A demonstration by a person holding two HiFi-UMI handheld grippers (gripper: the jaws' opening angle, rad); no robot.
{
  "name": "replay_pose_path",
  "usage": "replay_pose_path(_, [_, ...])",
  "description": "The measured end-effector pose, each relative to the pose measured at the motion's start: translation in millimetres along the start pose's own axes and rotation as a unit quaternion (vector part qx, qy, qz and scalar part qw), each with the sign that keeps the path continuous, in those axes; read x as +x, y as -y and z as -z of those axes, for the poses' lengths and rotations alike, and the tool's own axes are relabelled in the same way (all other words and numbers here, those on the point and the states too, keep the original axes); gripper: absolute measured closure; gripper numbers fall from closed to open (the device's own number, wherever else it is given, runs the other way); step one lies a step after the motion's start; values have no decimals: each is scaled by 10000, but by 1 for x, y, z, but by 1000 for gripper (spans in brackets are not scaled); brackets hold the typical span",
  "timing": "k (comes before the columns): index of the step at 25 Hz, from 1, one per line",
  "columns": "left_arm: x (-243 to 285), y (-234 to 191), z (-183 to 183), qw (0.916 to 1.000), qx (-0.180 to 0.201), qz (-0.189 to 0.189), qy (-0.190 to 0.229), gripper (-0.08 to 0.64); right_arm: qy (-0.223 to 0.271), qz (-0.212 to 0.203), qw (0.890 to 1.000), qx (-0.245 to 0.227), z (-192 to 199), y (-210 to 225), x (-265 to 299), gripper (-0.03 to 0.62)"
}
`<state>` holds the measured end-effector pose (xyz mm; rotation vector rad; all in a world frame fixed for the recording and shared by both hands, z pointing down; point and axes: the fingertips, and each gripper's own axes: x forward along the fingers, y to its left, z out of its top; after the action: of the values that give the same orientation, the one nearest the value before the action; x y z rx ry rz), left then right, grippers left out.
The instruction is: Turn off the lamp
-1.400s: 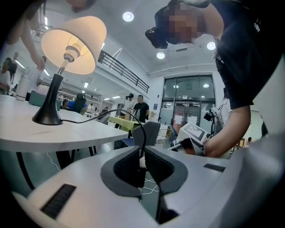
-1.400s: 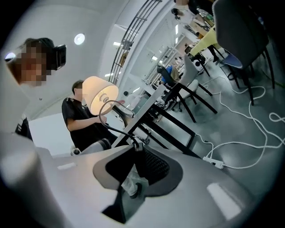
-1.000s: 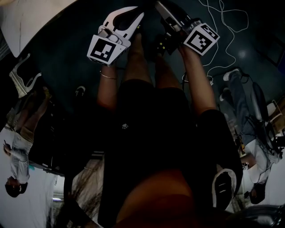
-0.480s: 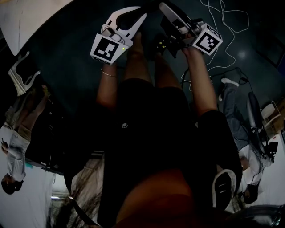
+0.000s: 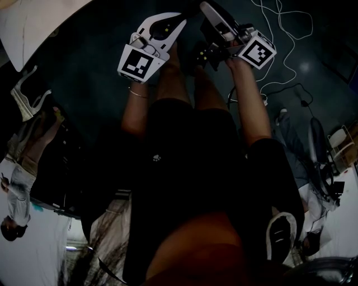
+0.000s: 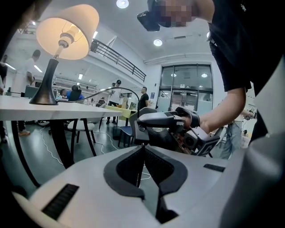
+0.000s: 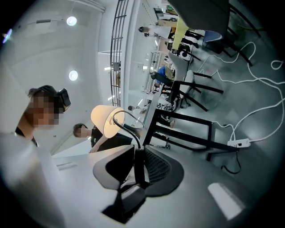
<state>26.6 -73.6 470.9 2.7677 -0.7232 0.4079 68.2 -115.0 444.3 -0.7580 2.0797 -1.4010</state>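
The lamp (image 6: 67,29) is lit, its cream shade glowing above a dark base on the white table (image 6: 53,114) at the left of the left gripper view. Its black cord (image 6: 127,90) arcs from the base over to my right gripper (image 6: 140,128), which is shut on it. In the right gripper view the cord (image 7: 121,116) rises from between the closed jaws of the right gripper (image 7: 136,152) toward the shade (image 7: 106,120). My left gripper (image 6: 143,147) is shut with nothing in it, just beside the right one. The dark head view shows the left gripper (image 5: 180,18) and the right gripper (image 5: 204,6) above the person's legs.
A white power strip (image 7: 237,143) and loose white cables (image 5: 279,34) lie on the dark floor. Black table legs (image 7: 187,130) stand ahead of the right gripper. Chairs and several people (image 6: 143,95) are in the background, and one person (image 5: 15,195) stands at the left.
Both grippers have drifted slightly to the right in the head view. Their jaws stay as they were.
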Motion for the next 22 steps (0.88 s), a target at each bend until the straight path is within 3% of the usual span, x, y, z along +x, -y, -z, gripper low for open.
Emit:
replay_pose_path(9, [0,0,-3,9999,-157,4,-4,537,-426,197,9976,-516,12,3,0,502])
replay_pose_path(15, [1,1,-4,9995,-294,-8,97,537,-344,210,9988,-292,12,6,0,502])
replay_pose_path(22, [2,4,-3,9998,-178,85,-29,537,-343,141,9990,-257,13,4,1,506])
